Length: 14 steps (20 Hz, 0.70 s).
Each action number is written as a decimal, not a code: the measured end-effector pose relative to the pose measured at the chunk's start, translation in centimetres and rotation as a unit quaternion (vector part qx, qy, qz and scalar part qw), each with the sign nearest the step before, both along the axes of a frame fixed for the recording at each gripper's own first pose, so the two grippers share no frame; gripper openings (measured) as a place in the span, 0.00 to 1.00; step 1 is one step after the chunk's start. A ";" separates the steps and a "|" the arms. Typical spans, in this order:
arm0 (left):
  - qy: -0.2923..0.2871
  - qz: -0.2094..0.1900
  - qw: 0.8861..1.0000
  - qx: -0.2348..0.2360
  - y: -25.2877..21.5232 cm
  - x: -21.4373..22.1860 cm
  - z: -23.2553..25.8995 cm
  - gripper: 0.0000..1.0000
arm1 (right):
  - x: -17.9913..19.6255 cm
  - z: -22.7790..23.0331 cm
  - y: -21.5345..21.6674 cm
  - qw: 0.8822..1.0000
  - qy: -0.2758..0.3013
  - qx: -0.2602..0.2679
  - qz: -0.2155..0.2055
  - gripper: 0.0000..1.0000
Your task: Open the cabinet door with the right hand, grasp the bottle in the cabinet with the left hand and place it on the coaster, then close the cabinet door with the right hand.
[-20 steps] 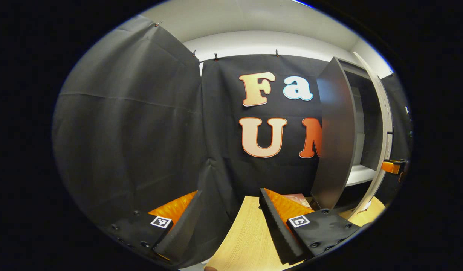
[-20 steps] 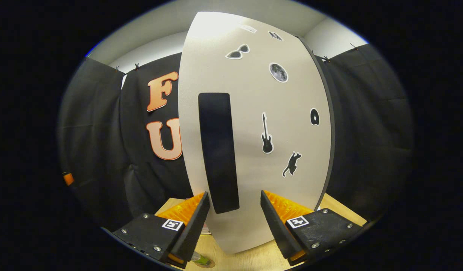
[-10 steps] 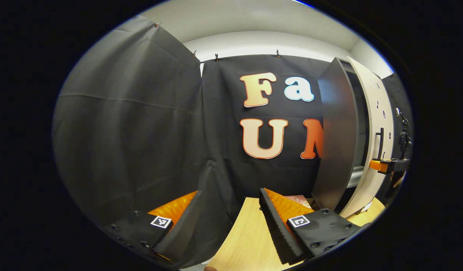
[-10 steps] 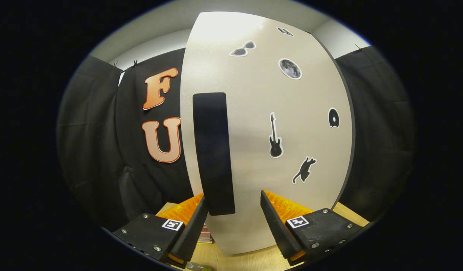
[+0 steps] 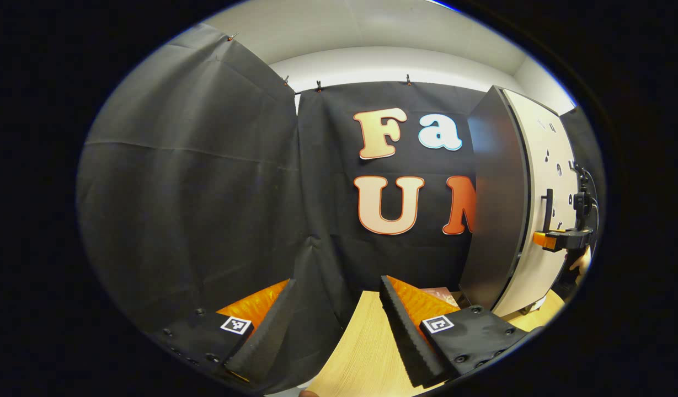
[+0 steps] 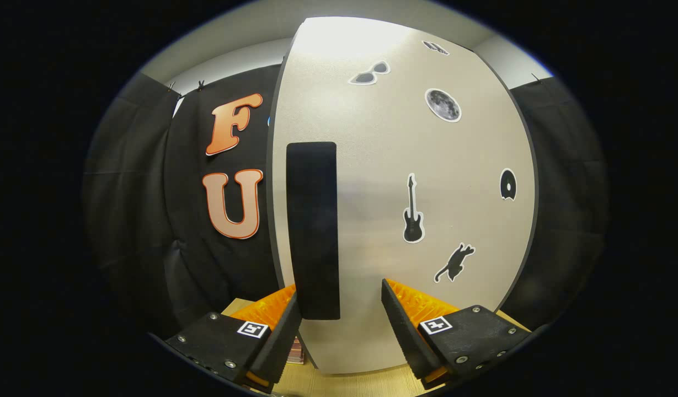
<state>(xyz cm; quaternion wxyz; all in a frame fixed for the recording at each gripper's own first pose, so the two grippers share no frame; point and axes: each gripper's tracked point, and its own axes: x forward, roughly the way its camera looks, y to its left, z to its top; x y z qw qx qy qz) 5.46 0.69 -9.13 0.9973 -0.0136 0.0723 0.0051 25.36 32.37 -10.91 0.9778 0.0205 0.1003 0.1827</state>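
Right claw (image 6: 341,314) hangs spread at the cabinet door (image 6: 405,182), fingers astride its dark handle (image 6: 312,231) without pressing; the door looks shut or nearly so, likely the task's last step. Left claw (image 5: 336,325) gapes empty above the desk (image 5: 361,353). Bottle and coaster lie out of frame.

- The cabinet door (image 6: 405,193) stands right ahead of the right gripper (image 6: 341,325); its handle (image 6: 313,231) sits between the spread fingers.
- Bare table (image 5: 361,353) lies ahead of the left gripper (image 5: 339,325).
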 end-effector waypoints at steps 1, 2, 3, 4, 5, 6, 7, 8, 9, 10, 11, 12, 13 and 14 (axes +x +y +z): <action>0.000 0.000 1.000 0.000 -0.1 -0.1 0.1 0.96 | 0.2 0.1 0.1 1.000 -0.001 -0.003 0.002 0.85; 0.000 -0.002 1.000 -0.001 -0.2 -0.1 0.2 0.96 | 0.3 0.3 0.3 1.000 -0.003 -0.005 0.004 0.85; 0.000 -0.004 1.000 -0.002 -0.2 -0.1 0.4 0.94 | 0.4 0.6 0.4 1.000 -0.005 -0.005 0.007 0.85; -0.001 -0.006 1.000 -0.004 -0.4 -0.1 0.7 0.94 | 0.4 0.9 0.5 1.000 -0.008 -0.005 0.011 0.85; -0.004 -0.007 1.000 -0.006 -0.6 0.1 1.0 0.99 | 0.3 1.4 0.6 1.000 -0.011 -0.004 0.015 0.85; -0.009 -0.009 1.000 -0.009 -0.8 0.2 1.6 0.97 | 0.0 1.9 0.5 1.000 -0.012 -0.001 0.019 0.85; -0.013 -0.012 1.000 -0.012 -1.2 0.3 2.2 0.94 | -0.6 2.5 0.3 1.000 -0.010 0.002 0.027 0.85; -0.017 -0.017 1.000 -0.011 -1.6 0.6 2.7 0.94 | -1.3 3.2 0.2 0.999 -0.007 0.006 0.036 0.85; -0.021 -0.022 0.999 -0.008 -2.0 0.6 3.5 0.94 | -2.4 4.1 -0.1 0.999 -0.004 0.009 0.045 0.85; -0.027 -0.028 0.999 -0.004 -2.6 0.9 4.2 0.97 | -3.3 5.0 -0.6 0.999 -0.003 0.012 0.053 0.85; -0.035 -0.033 0.999 0.000 -3.1 1.2 5.1 1.00 | -4.4 6.3 -1.3 0.998 -0.007 0.014 0.060 0.85; -0.042 -0.039 0.998 0.002 -3.7 1.4 6.0 0.96 | -5.1 7.4 -2.2 0.998 -0.011 0.017 0.064 0.85; -0.048 -0.046 0.998 0.002 -4.4 1.7 6.8 0.94 | -5.9 8.7 -3.2 0.997 -0.015 0.019 0.068 0.85; -0.052 -0.054 0.997 0.001 -5.1 2.0 7.4 0.94 | -6.6 9.7 -4.3 0.997 -0.018 0.020 0.068 0.85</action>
